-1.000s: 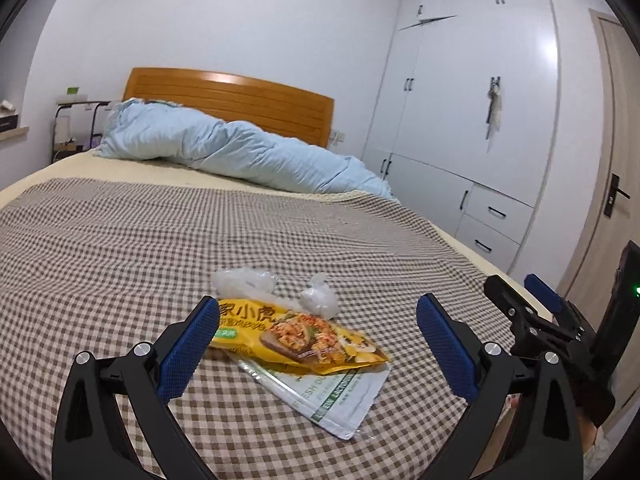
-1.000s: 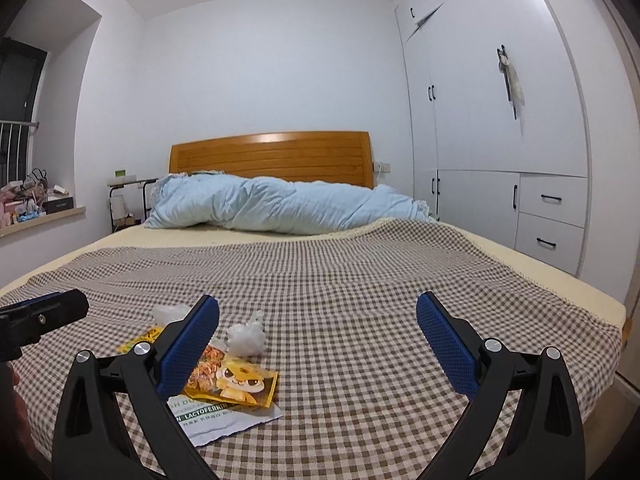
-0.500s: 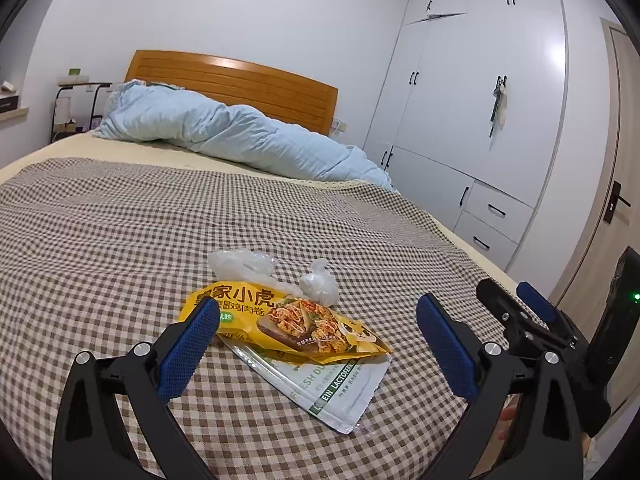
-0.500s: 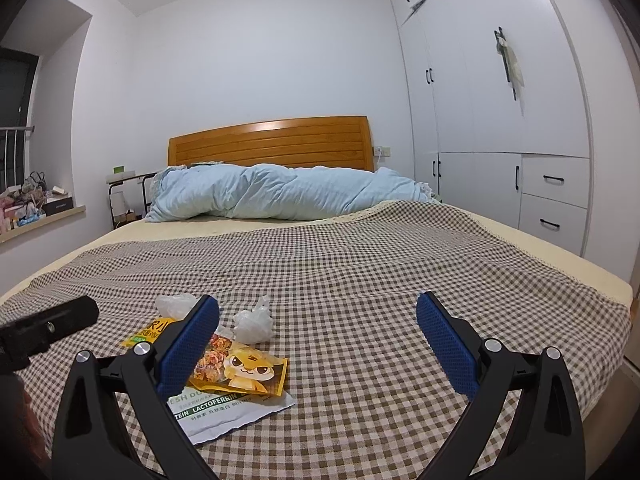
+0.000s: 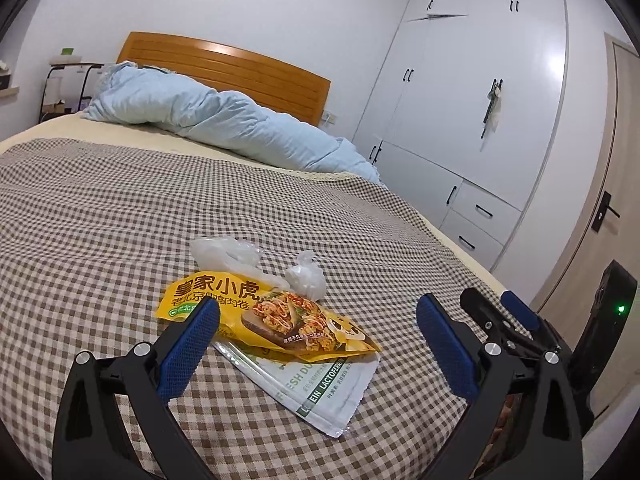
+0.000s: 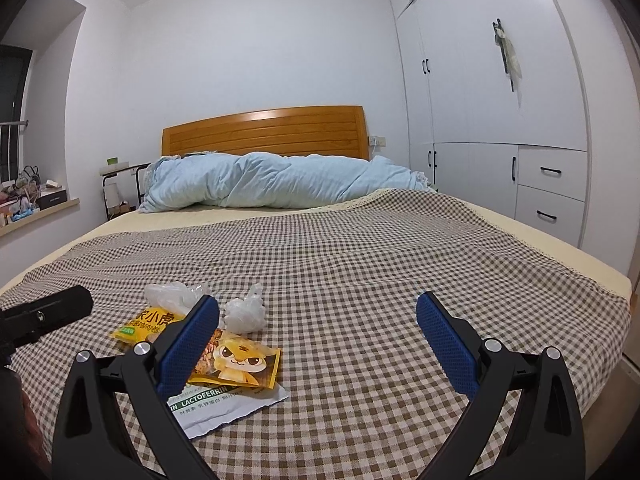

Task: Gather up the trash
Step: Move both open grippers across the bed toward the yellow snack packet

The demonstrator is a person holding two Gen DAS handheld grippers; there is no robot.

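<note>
Both the left gripper (image 5: 318, 330) and right gripper (image 6: 318, 330) hang spread wide and empty over the checked bedspread (image 5: 100, 220), so pinching the glossy yellow snack wrapper (image 5: 268, 312) could drag the white pouch (image 5: 332, 388) beneath or snag cloth.

left claw (image 5: 316, 332): black frame | blue dimpled pads | silver screws | right claw (image 6: 318, 334): identical

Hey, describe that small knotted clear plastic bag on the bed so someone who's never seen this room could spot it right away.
On the checked bedspread, a little pile of trash lies near the foot end. The knotted plastic bag sits at its far right corner, just beyond the yellow snack packet. Unlike the flatter crumpled plastic to its left, it is a tight white lump with a twisted tail sticking up.
</note>
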